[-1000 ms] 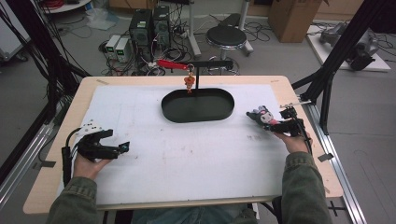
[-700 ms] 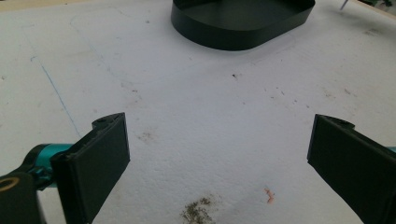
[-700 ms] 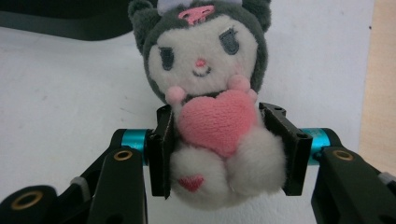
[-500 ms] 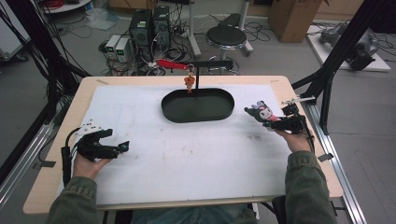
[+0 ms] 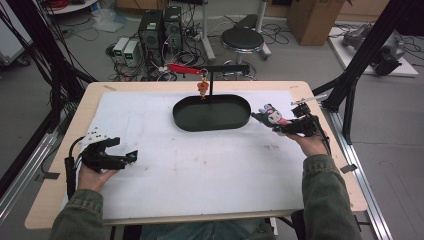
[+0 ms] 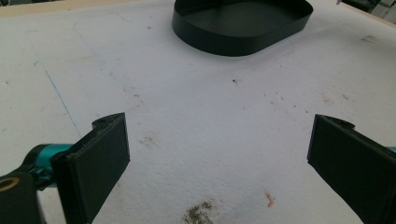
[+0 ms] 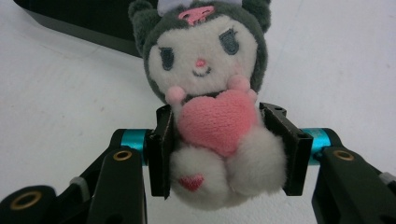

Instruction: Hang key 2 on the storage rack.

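Looking down from the high view, the right gripper (image 5: 272, 121) holds a plush (image 5: 270, 115) just off the desk (image 5: 200, 170) beside the tray (image 5: 212, 113), probably to drop it in, while the left gripper (image 5: 125, 158) rests idle. The left gripper view shows its fingers (image 6: 93, 158) wide apart over bare desk. In the right gripper view, fingers (image 7: 163, 149) squeeze the plush's body, face upward.

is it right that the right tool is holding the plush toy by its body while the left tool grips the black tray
Not quite. The right tool does hold the plush toy by its body, but the left tool grips nothing: in the left gripper view its jaws stand wide open over the white mat, well short of the black tray.
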